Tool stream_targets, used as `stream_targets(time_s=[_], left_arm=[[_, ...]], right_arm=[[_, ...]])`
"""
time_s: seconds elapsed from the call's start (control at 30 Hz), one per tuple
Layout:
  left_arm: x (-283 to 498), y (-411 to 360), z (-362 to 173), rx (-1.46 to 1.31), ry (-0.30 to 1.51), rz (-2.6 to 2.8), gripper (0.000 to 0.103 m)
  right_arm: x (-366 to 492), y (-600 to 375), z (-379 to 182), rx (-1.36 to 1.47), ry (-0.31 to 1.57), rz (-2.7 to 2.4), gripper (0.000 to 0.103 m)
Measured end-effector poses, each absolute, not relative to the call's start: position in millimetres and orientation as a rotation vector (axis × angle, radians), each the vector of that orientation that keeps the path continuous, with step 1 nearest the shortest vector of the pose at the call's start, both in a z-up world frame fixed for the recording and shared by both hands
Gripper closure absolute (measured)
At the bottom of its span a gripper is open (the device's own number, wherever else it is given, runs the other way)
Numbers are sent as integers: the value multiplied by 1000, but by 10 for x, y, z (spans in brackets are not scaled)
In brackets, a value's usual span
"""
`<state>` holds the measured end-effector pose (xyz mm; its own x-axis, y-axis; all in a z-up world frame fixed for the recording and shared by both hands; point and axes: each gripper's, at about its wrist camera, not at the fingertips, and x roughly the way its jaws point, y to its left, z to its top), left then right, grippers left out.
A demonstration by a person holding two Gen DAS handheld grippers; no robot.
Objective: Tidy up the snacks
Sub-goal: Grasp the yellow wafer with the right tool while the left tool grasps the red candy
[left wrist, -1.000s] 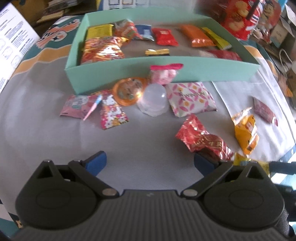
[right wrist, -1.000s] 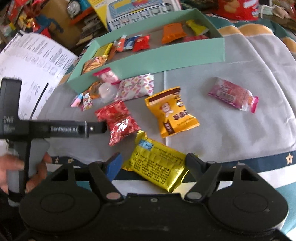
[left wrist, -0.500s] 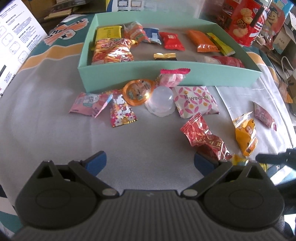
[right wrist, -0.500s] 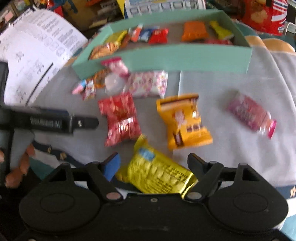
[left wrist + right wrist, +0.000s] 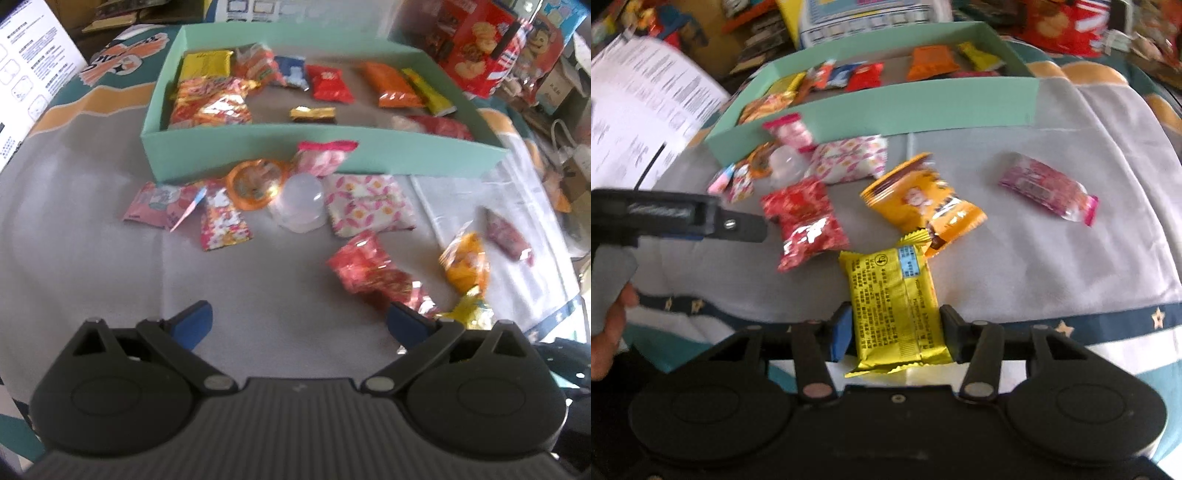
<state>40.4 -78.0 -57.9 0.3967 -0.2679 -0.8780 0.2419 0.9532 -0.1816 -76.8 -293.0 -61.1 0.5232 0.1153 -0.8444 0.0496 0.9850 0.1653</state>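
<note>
Yellow packet, loose a second ago, now pinched in right gripper jaws at the near desk edge; left gripper jaws spread over bare cloth.

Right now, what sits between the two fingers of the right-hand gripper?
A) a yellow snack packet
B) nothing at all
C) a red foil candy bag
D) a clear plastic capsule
A: in the right wrist view the yellow snack packet lies between the right gripper's fingers, which have closed against its two sides.
</note>
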Motion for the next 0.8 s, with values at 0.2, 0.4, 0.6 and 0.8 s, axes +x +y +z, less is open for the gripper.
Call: stream_targets(time_s=[0.2, 0.4, 0.6, 0.8], left_arm=[[447, -1117, -515, 21, 1115, -367, 0], [559, -1427, -715, 71, 1150, -344, 1], [467, -1429, -759, 189, 1081, -367, 36], [430, -1185, -741, 170, 1091, -333, 27]], right_arm=[[-824, -3139, -633, 200, 994, -80, 54], [-912, -3333, -669, 238, 958, -110, 55], [-961, -3200, -688, 136, 945, -109, 51], [-780, -3206, -679, 155, 935, -104, 51]])
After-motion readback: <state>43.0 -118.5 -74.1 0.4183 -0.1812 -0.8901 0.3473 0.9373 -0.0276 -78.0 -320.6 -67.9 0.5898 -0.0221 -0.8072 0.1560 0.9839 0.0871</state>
